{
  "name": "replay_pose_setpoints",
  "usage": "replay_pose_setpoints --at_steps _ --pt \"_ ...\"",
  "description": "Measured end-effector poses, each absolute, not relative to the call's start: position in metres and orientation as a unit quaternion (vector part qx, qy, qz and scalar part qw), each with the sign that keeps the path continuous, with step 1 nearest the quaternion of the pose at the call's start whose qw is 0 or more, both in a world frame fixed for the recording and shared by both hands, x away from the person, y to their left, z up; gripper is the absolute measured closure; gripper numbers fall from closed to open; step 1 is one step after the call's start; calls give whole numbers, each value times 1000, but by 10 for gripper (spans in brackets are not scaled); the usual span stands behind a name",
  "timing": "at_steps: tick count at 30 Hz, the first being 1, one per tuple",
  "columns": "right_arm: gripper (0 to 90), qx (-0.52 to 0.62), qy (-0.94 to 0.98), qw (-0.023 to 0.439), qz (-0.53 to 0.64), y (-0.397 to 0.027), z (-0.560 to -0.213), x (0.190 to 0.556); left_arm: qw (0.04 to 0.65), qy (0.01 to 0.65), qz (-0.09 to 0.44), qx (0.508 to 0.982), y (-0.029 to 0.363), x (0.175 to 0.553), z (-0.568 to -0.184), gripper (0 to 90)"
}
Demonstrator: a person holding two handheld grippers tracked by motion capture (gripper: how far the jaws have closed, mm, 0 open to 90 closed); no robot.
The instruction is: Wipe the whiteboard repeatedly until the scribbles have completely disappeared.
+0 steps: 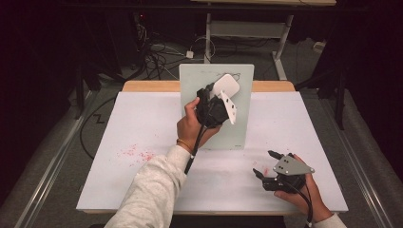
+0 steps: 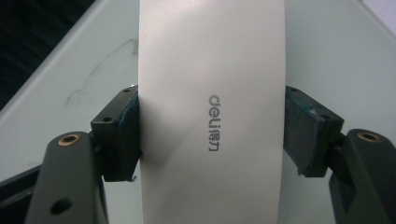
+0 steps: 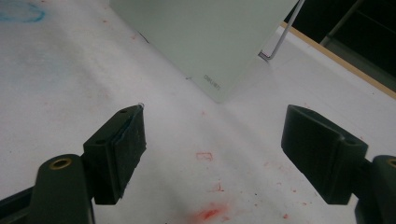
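Note:
A pale green whiteboard [image 1: 239, 124] stands tilted on the white table [image 1: 142, 118], and it has faint dark pen marks [image 2: 100, 70] near its top. My left gripper [image 1: 216, 93] is raised in front of its upper part and shut on a white board eraser [image 1: 225, 85]. Both pads press the sides of the eraser [image 2: 212, 84], which bears the grey word "deli". Whether the eraser touches the whiteboard [image 2: 336, 56] I cannot tell. My right gripper [image 1: 263, 162] rests low at the table's front right, open with nothing between its fingers. The right gripper [image 3: 215, 140] points toward the bottom corner of the whiteboard [image 3: 201, 37].
Red marker stains [image 1: 138, 153] speckle the table at the left, and more red stains [image 3: 208, 212] lie just under the right gripper. A wire stand leg [image 3: 280, 42] props the board from behind. A wooden edge [image 1: 152, 85] runs along the far side. Cables lie on the floor beyond.

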State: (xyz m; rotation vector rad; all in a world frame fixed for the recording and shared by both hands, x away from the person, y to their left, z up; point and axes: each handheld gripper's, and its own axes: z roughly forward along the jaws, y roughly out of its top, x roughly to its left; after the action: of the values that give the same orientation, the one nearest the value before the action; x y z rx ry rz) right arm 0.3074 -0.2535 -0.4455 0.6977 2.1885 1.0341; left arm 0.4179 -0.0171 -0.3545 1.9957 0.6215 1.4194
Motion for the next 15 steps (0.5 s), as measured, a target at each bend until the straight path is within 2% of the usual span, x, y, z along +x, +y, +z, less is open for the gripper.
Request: replay_pose_setpoints --at_steps 5,15 --pt "222 263 828 306 390 -253 -446 307 300 224 536 757 -16 419 -352 290" --pt "222 266 826 307 391 -256 -446 307 321 283 522 738 29 427 -329 289"
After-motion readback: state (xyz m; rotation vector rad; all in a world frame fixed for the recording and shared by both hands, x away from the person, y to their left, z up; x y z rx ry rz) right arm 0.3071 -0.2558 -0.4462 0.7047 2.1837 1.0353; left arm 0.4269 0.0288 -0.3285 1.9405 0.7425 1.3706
